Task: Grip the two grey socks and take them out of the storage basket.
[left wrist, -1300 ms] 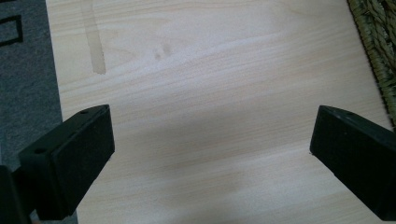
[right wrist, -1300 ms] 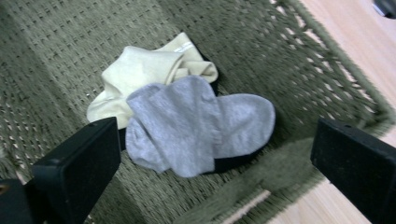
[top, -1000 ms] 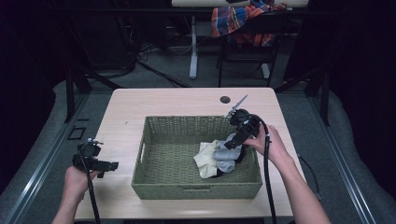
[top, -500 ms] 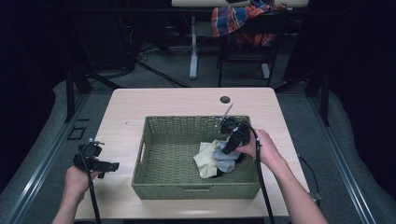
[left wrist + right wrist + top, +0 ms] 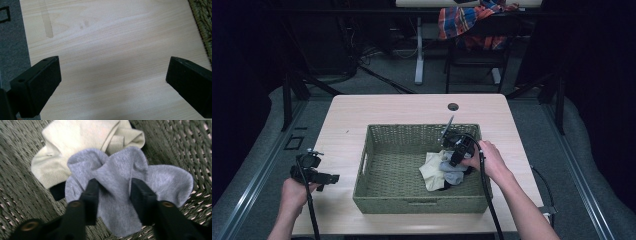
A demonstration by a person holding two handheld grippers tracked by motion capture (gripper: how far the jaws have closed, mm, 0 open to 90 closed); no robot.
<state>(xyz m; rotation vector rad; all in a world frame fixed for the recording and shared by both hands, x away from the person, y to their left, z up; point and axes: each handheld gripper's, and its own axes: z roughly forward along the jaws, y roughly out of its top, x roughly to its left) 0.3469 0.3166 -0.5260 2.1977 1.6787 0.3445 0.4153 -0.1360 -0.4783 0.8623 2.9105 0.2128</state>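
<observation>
Right gripper (image 5: 113, 195), jaws just closing, pinches a bunched fold of the grey sock (image 5: 120, 182) in the basket's (image 5: 362, 165) near-right corner to lift it off the cream sock (image 5: 75, 137); left gripper (image 5: 112, 82) idles spread wide over the table (image 5: 112, 37) at left.

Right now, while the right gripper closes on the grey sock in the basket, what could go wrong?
1. The right gripper has just been closing and pinches only a bunched fold of the grey sock; it may slip out on lifting.
2. The cream sock lies against the grey one, so it could drag along.
3. The jaws sit low over the basket; their tips might snag its weave.
</observation>
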